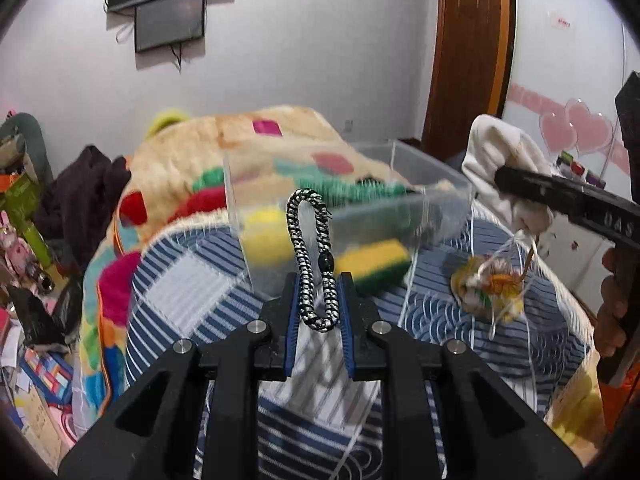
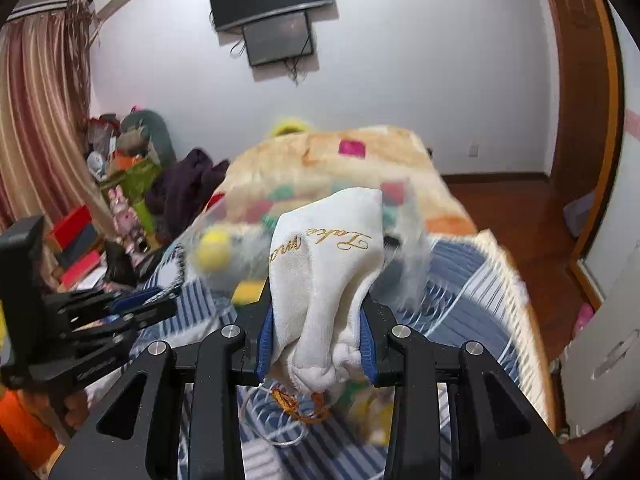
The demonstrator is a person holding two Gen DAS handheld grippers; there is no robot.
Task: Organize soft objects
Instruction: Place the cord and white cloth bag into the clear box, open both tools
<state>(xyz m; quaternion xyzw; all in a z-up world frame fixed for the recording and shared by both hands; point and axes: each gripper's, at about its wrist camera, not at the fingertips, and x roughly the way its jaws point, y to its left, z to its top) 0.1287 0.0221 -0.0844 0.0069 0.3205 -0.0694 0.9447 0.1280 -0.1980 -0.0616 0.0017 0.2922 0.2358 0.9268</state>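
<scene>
The left tool (image 1: 319,312) is pinching a black-and-white braided loop (image 1: 313,258) upright before the clear box (image 1: 434,184) on the bed (image 1: 192,276). The right tool (image 2: 317,336) is squeezing a white drawstring pouch (image 2: 326,280), lifted near that box.

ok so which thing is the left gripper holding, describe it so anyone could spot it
On the striped blue bedspread stands a clear plastic box. Just before it, the left gripper pinches a braided black-and-silver loop, the only thin cord-like item beside the sponges and the white pouch.
</scene>
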